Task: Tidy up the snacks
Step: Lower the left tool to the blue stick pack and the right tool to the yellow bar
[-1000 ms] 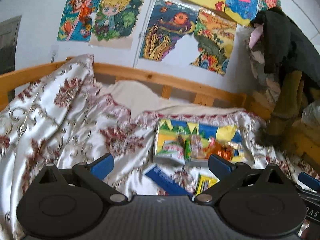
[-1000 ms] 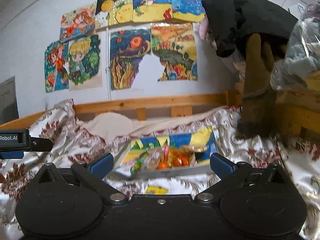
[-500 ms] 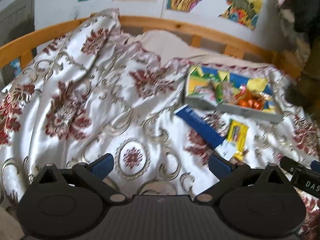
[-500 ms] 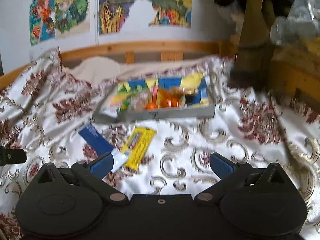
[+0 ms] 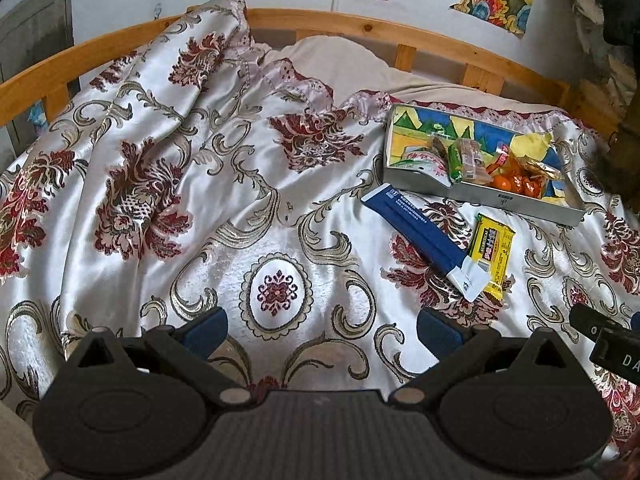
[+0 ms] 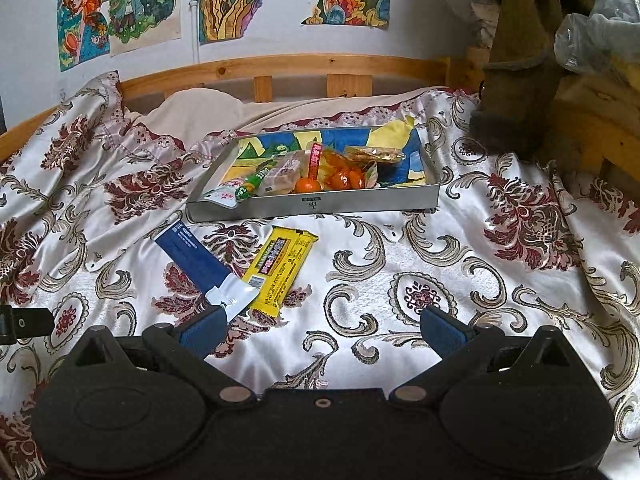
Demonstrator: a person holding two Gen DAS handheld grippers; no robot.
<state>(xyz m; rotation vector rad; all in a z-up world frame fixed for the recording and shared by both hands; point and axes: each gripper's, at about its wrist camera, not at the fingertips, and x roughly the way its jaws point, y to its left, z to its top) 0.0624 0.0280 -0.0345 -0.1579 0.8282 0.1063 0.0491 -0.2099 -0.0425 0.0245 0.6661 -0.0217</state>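
Two loose snacks lie on the bedspread [image 6: 400, 248], short of the grey tray [image 6: 316, 204] that already holds the other snacks: a blue packet [image 6: 200, 266] with a white end, and a yellow bar [image 6: 280, 268] touching that white end. Seen from the right gripper [image 6: 320, 326], both lie ahead and toward its left jaw; the blue packet's white end sits just beside the left jaw's tip, and the yellow bar is just ahead, between jaw line and tray. Each packet's long axis runs diagonally: the blue packet slants from far-left to near-right, the yellow bar from far-right to near-left, so they meet in a V at the near ends. Seen from the left gripper [image 5: 320, 330], the same blue packet [image 5: 420, 236] and yellow bar [image 5: 490, 254] lie ahead and well off toward its right jaw, with the tray [image 5: 480, 194] beyond. Judgement: the right gripper is the nearer one and better placed, though its jaws would need a shift to the left and a turn to span a packet across its narrow width. Both grippers' jaws stand wide apart, holding nothing, and hover low over the bed, pitched down toward it.
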